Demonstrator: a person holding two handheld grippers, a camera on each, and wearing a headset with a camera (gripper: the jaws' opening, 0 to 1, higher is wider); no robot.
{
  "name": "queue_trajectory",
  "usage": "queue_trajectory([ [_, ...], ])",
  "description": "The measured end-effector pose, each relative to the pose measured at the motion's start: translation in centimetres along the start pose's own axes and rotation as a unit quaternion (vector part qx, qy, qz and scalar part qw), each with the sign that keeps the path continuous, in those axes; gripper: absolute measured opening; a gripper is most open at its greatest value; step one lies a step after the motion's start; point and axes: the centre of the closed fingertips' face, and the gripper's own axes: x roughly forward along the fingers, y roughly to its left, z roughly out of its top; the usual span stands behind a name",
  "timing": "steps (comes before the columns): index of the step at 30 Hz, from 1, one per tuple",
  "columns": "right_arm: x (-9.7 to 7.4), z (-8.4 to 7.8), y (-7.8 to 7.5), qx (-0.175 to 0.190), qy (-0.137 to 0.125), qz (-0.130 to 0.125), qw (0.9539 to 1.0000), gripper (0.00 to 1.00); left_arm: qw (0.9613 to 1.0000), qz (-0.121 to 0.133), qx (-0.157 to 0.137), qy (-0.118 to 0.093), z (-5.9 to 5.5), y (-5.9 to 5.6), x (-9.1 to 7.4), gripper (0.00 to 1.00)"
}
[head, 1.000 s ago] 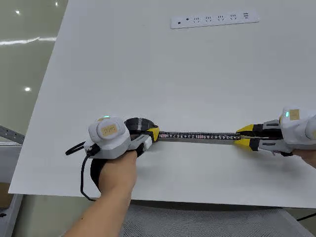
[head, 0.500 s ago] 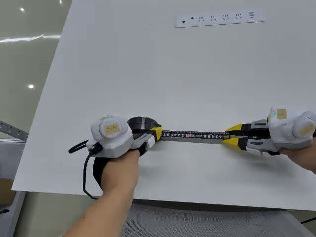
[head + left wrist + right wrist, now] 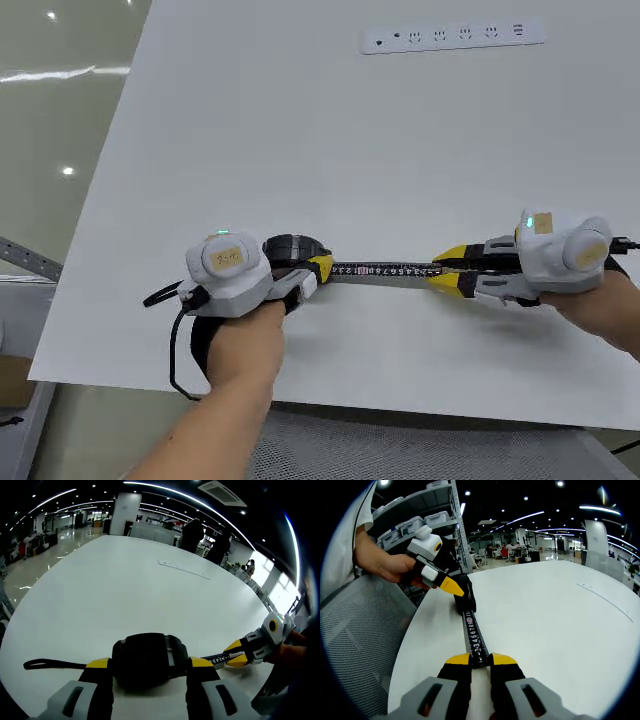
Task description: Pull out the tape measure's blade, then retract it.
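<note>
Left gripper (image 3: 314,272): clamped on case (image 3: 290,247).
Right gripper (image 3: 437,271): pinching blade (image 3: 385,270) tip.
Axis: blade runs straight between them along desk (image 3: 400,150); retraction means right toward left.

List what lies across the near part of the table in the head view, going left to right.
Thin black wrist strap → left gripper, shut on the round black tape measure case → grey metal blade with printed numbers → right gripper, yellow-tipped, shut on the blade's end.
</note>
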Motion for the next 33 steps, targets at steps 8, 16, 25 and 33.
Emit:
queue_trajectory([
  [8, 1.3, 0.6, 0.0, 0.001, -0.001, 0.008, 1.0, 0.12, 1.0, -0.003, -0.005, 0.0, 0.0, 0.0, -0.1, 0.55],
  [16, 2.2, 0.9, 0.0, 0.004, -0.002, 0.015, 0.9999, 0.12, 0.9999, -0.008, -0.012, 0.0, 0.1, 0.2, -0.1, 0.54],
  [25, 3.3, 1.3, 0.0, 0.005, 0.002, 0.033, 0.9995, 0.11, 0.9998, -0.009, -0.016, 0.0, 0.2, 0.2, 0.0, 0.54],
  [33, 3.6, 1.3, 0.3, 0.01, 0.009, 0.038, 0.9992, 0.11, 0.9998, -0.008, -0.017, -0.001, 0.2, 0.2, 0.1, 0.55],
])
